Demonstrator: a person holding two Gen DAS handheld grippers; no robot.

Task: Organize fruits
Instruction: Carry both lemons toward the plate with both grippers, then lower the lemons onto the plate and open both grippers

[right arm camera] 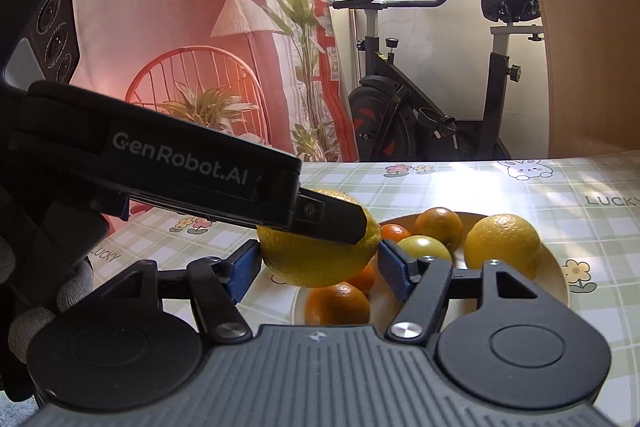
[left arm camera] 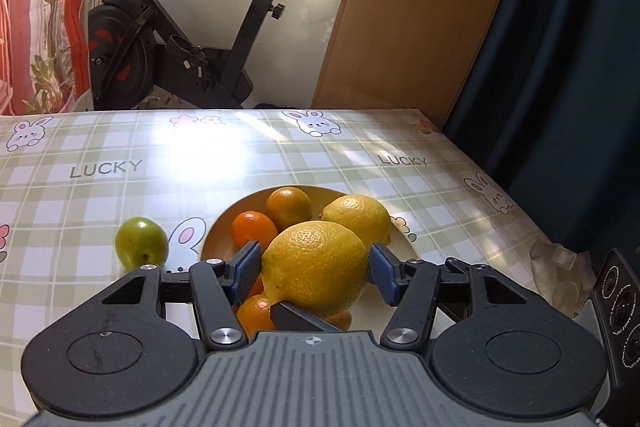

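Note:
A large yellow lemon (left arm camera: 316, 267) is held between the blue pads of my left gripper (left arm camera: 314, 269), just above the near side of a cream plate (left arm camera: 218, 247). The plate holds a second lemon (left arm camera: 358, 219) and several oranges (left arm camera: 289, 206). A green fruit (left arm camera: 141, 242) lies on the tablecloth left of the plate. In the right wrist view the same held lemon (right arm camera: 316, 267) sits between the pads of my right gripper (right arm camera: 318, 267), with the left gripper's finger (right arm camera: 332, 223) lying across it. A small gap shows at the right pad. The plate (right arm camera: 558, 279) and the second lemon (right arm camera: 502, 241) lie to the right.
The table has a green checked cloth (left arm camera: 120, 167) with rabbits and "LUCKY" print. An exercise bike (left arm camera: 180, 27) stands beyond the far edge. A wooden panel (left arm camera: 420, 7) and dark curtain (left arm camera: 560, 47) are at the right. Crumpled clear plastic (left arm camera: 560, 275) lies near the right edge.

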